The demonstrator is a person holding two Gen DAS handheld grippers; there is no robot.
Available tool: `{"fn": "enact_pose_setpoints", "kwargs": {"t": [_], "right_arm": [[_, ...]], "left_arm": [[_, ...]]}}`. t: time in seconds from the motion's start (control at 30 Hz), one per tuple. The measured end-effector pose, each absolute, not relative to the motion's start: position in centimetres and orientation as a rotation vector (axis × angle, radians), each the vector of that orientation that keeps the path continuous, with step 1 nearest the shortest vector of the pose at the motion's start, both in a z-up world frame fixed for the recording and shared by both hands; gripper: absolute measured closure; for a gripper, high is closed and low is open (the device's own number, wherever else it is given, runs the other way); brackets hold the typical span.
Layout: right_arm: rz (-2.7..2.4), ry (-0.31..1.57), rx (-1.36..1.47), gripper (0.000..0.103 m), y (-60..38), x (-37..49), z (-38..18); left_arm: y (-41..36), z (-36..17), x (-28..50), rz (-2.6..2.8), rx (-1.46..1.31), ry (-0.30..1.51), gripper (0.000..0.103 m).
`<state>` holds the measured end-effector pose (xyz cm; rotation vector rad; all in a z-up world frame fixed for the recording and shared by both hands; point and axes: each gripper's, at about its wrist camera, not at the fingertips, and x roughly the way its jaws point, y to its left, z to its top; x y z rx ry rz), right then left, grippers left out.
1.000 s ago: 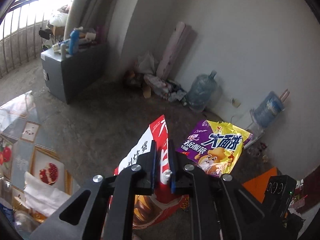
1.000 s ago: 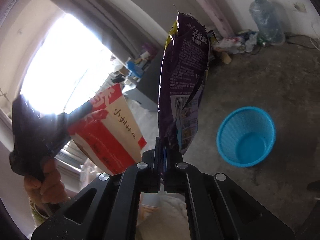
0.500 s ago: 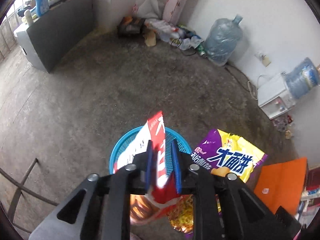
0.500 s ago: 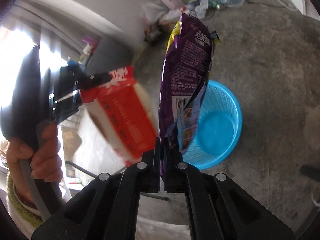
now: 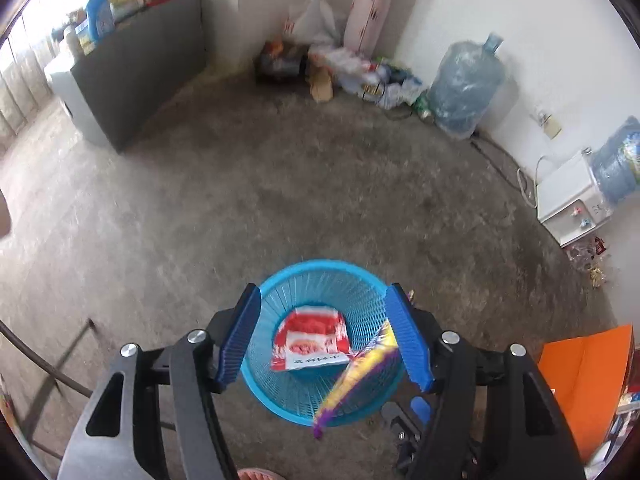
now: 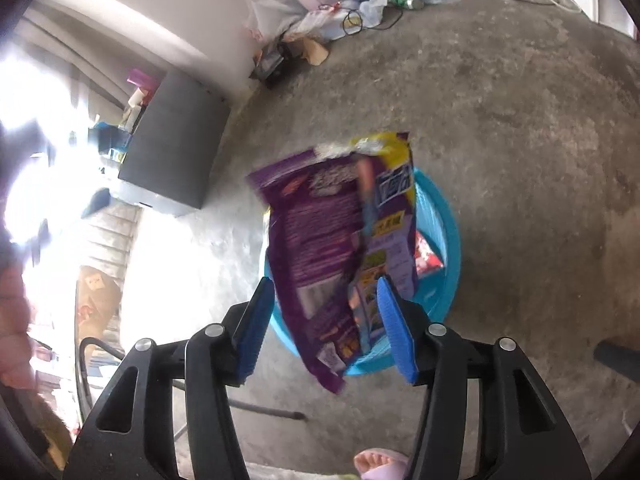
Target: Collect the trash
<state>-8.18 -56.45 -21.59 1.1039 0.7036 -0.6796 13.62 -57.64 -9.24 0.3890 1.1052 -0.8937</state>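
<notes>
Hovering right over the blue mesh basket (image 5: 320, 276) on the concrete floor (image 5: 280, 184), left hand-held gripper (image 5: 324, 340) with its blue pads (image 5: 240, 340) spread wide, gripping nothing. Down at the bottom of the basket, lying flat: the red-and-white snack bag (image 5: 310, 338). Slanting across the basket's near right rim in the left wrist view, blurred: the purple-and-yellow snack bag (image 5: 360, 376). Over on the right wrist view, right hand-held gripper (image 6: 326, 328) also spread wide, the same purple-and-yellow snack bag (image 6: 340, 240) loose between and beyond the fingers, above the basket (image 6: 444, 236), touched by neither pad as far as can be told. Peeking past its right edge, a corner of the red bag (image 6: 426, 258). Far off along the wall: a big water jug (image 5: 466, 84), a heap of clutter (image 5: 344, 68), and to the left a dark cabinet (image 5: 140, 68).
</notes>
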Motion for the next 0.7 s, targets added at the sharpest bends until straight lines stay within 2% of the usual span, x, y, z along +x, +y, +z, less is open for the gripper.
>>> {"fn": "enact_pose_setpoints", "kwargs": {"t": [0.17,0.37,0.7], "right_arm": [[-0.693,0.685,1.097,0.051,-55.0,-8.9,-19.0],[-0.699,0.669,1.057,0.051,-54.2,-9.3,-17.8],[-0.731,0.69,0.916,0.051,-51.1,-9.5,-14.3]], "left_arm": [[-54.1,-3.2,13.6,-0.958,0.362,0.994,0.038],[-47.1,3.0,13.5,-1.015,0.313,0.872,0.028],[-31.2,7.7,15.0,-0.975,0.162,0.827,0.021]]}}
